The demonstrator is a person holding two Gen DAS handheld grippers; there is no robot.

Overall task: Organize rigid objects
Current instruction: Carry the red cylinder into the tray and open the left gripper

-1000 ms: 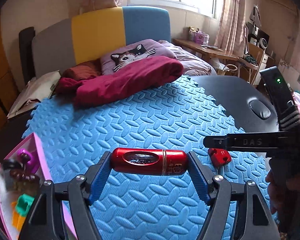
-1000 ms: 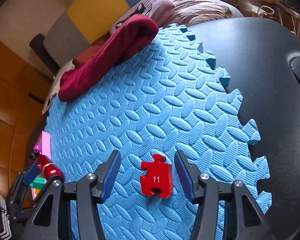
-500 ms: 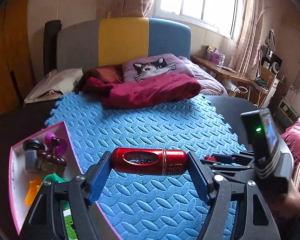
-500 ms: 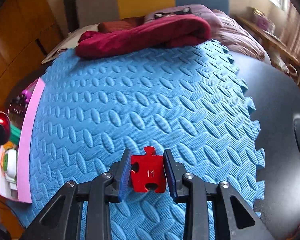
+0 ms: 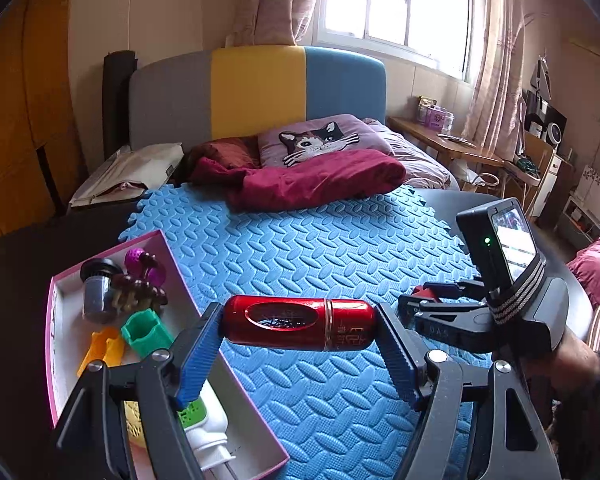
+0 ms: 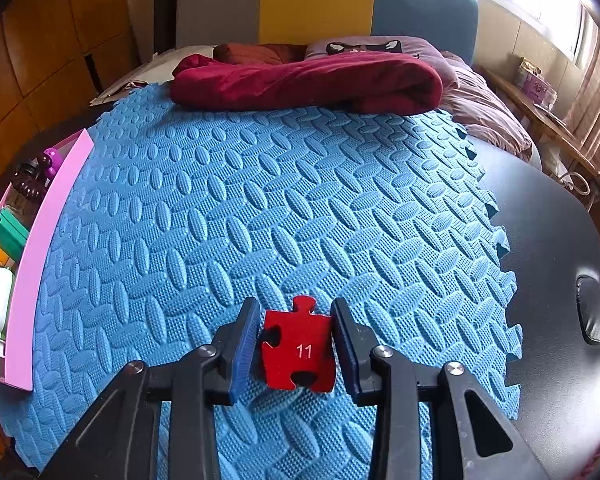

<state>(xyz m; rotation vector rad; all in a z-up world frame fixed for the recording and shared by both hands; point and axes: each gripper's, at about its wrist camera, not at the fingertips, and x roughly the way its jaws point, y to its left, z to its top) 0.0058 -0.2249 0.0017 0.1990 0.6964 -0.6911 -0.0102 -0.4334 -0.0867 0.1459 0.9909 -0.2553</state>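
My left gripper is shut on a red metal cylinder, held crosswise above the blue foam mat, just right of the pink-edged box. My right gripper is shut on a red puzzle piece marked 11, held just above the mat. The right gripper also shows in the left wrist view, low on the mat to the right. The box sits at the mat's left edge in the right wrist view.
The box holds a dark jar, a purple toy, a green piece, an orange piece and a white bottle. A maroon blanket lies at the mat's far edge. Black table on the right.
My left gripper has swung left with the cylinder, so the box is closer under it. My right gripper has closed on the puzzle piece and lifted it slightly.
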